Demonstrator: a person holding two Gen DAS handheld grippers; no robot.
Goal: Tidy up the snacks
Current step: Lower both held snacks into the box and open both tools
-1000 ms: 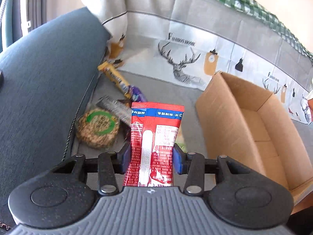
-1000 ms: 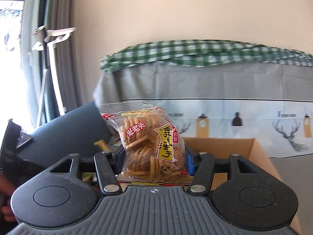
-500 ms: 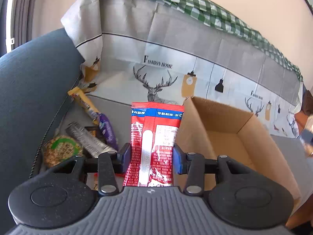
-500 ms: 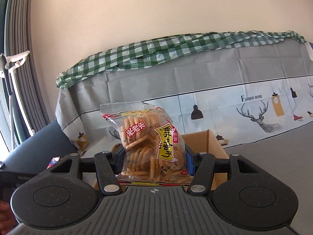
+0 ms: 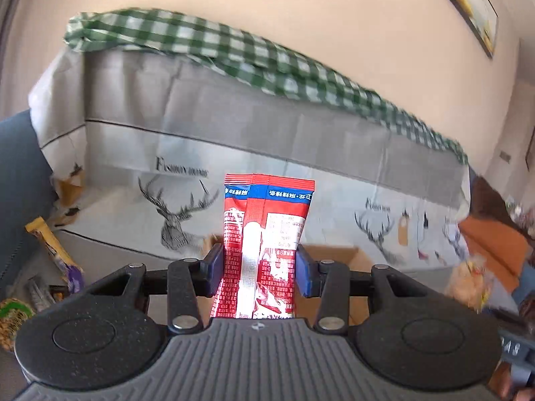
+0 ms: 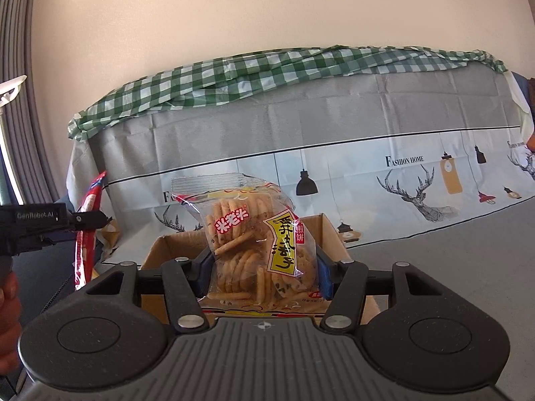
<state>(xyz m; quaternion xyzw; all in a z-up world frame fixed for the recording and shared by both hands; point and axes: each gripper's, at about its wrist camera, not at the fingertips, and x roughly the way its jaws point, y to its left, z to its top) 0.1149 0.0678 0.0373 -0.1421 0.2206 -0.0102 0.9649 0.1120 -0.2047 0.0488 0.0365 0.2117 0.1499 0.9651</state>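
My left gripper [image 5: 259, 269] is shut on a red snack packet [image 5: 264, 240] with a blue top band, held upright above the open cardboard box [image 5: 334, 255]. My right gripper [image 6: 264, 277] is shut on a clear bag of rice crackers [image 6: 257, 250], also held upright over the cardboard box [image 6: 167, 250]. In the right wrist view the left gripper [image 6: 90, 219] and its red packet [image 6: 85, 244] show at the left, beside the box. In the left wrist view the cracker bag [image 5: 468, 284] shows blurred at the right.
Loose snacks lie at the left on the grey seat: a yellow-purple bar [image 5: 55, 250], a dark bar [image 5: 38, 292] and a round green-labelled pack [image 5: 11, 320]. A deer-print cover [image 5: 234, 153] with a green checked cloth [image 5: 234, 53] drapes the sofa back.
Both grippers have risen and tilted up with their snacks held. The left gripper has swung right from the snack pile to the box. The right view has shifted right, so the left gripper now shows.
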